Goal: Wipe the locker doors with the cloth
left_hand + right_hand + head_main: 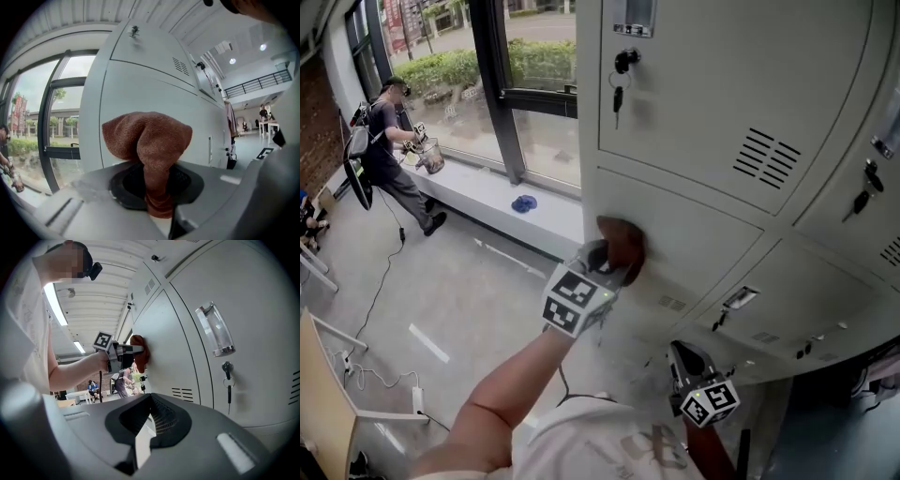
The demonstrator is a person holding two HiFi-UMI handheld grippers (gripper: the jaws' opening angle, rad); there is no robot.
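Note:
A brown cloth (623, 246) is bunched up and pressed against a grey locker door (703, 239) in the second row, near that door's left edge. My left gripper (612, 261) is shut on the cloth. In the left gripper view the cloth (150, 143) rises from between the jaws of the left gripper (157, 190), right in front of the door (140, 93). My right gripper (682, 354) hangs lower, close to the bottom lockers, shut with nothing in it. From the right gripper (143, 437) view, the left gripper (129, 351) holds the cloth (141, 351) on the door.
Keys hang from locks on the upper doors (620, 75) (865, 186). A window sill (487, 192) with a blue rag (524, 203) runs left of the lockers. Another person (386, 155) stands by the window. Cables (380, 281) trail over the floor.

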